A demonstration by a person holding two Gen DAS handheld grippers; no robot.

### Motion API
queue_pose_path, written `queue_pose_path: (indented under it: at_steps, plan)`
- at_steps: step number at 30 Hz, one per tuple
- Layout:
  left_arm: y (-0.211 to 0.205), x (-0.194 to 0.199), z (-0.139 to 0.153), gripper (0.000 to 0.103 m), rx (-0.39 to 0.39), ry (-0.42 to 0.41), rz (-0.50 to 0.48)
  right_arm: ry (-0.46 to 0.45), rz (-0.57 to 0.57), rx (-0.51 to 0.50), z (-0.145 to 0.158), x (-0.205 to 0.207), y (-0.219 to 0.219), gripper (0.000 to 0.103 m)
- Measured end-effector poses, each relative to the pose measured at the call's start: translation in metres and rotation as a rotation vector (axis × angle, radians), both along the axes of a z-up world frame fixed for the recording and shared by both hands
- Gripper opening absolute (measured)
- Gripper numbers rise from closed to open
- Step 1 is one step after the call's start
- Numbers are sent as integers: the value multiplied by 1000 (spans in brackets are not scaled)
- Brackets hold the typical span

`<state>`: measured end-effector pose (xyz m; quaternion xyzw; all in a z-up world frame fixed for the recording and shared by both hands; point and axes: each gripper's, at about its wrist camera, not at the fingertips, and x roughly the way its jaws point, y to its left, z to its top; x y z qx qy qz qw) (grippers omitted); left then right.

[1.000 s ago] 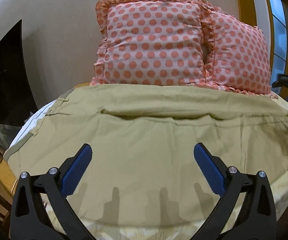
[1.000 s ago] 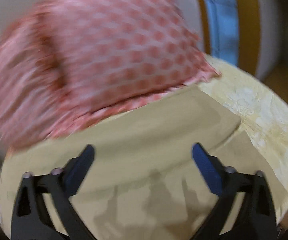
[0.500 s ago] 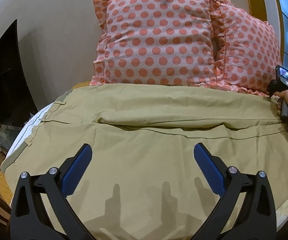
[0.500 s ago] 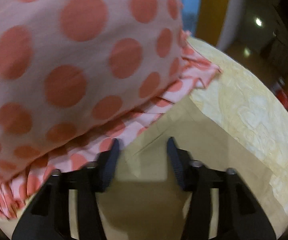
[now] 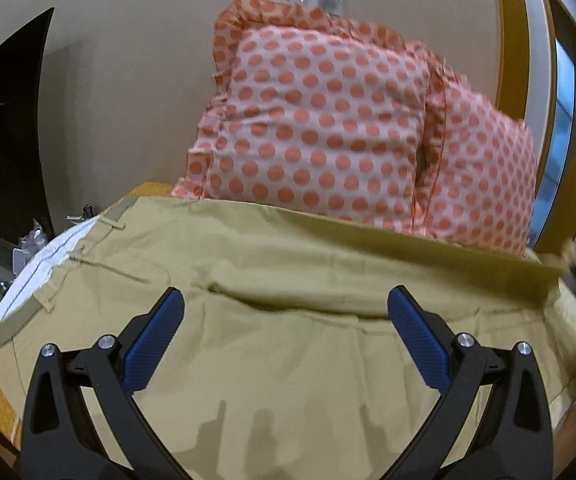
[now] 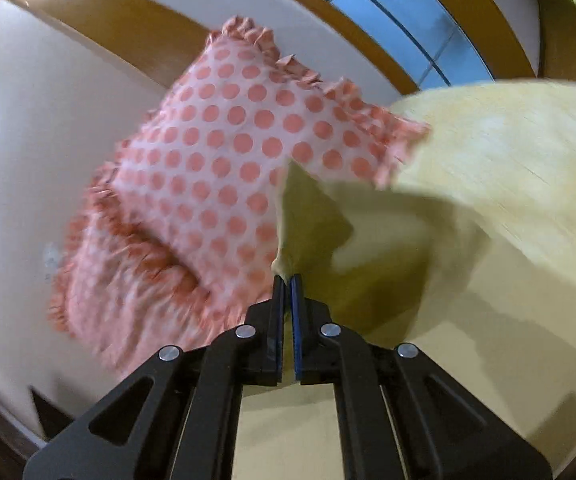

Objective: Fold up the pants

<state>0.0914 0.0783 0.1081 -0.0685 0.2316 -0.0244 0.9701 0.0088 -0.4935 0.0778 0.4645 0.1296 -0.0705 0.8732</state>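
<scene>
Khaki pants [image 5: 288, 360] lie spread across the bed, waistband with belt loops at the left. My left gripper [image 5: 286, 320] is open and empty, hovering over the middle of the pants. My right gripper [image 6: 287, 280] is shut on a corner of the pants' leg end [image 6: 308, 208] and holds it lifted off the bed. In the left wrist view the far right edge of the pants [image 5: 488, 256] is raised and pulled taut in front of the pillows.
Two pink pillows with orange dots [image 5: 328, 128] [image 6: 228, 168] lean against the wall behind the pants. A yellow patterned bedspread [image 6: 488, 152] lies to the right. A dark cabinet [image 5: 4, 128] and clutter [image 5: 28, 248] stand left of the bed.
My right gripper has closed on the pants' leg corner and lifted it; the far right edge of the pants rose. My left gripper stayed open and drew back slightly.
</scene>
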Motion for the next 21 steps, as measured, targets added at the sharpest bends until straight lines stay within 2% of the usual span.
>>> queue_pose_path:
  at_steps: [1,3,7,8,9,10,11,12,13,14,15,17,19,21]
  plan:
    - [4,4,4,101,-4,-1,1,9,-14,30,-9,-24,0,4]
    - [13,14,9,101,-28,4,5,49,-37,83,-27,-42,7,4]
    - [30,40,8,101,-146,38,-36,140,-21,179,-59,-32,1,7]
    - [33,46,6,101,-166,60,-33,163,-22,196,-61,-31,2,17]
    - [35,52,3,101,-181,82,-27,170,-19,206,-62,-32,5,34]
    - [37,57,0,101,-187,101,-14,170,-22,203,-59,-31,6,45]
    - [38,60,-3,101,-188,111,-8,171,-30,188,-60,-35,7,50]
    - [40,68,-6,101,-189,133,2,171,-37,169,-58,-36,9,50]
    - [42,73,-8,101,-192,151,9,178,-48,154,-57,-35,9,50]
    - [44,80,-11,101,-200,171,16,185,-57,136,-58,-32,9,39]
    - [46,90,-13,101,-212,192,24,185,-54,121,-59,-29,7,3]
    - [52,106,-17,101,-240,223,32,135,-38,129,-61,-31,1,2]
    - [60,130,-23,101,-292,271,50,46,-38,119,-53,-41,-4,2]
    - [67,158,-32,100,-346,321,82,14,-31,100,-43,-41,-6,2]
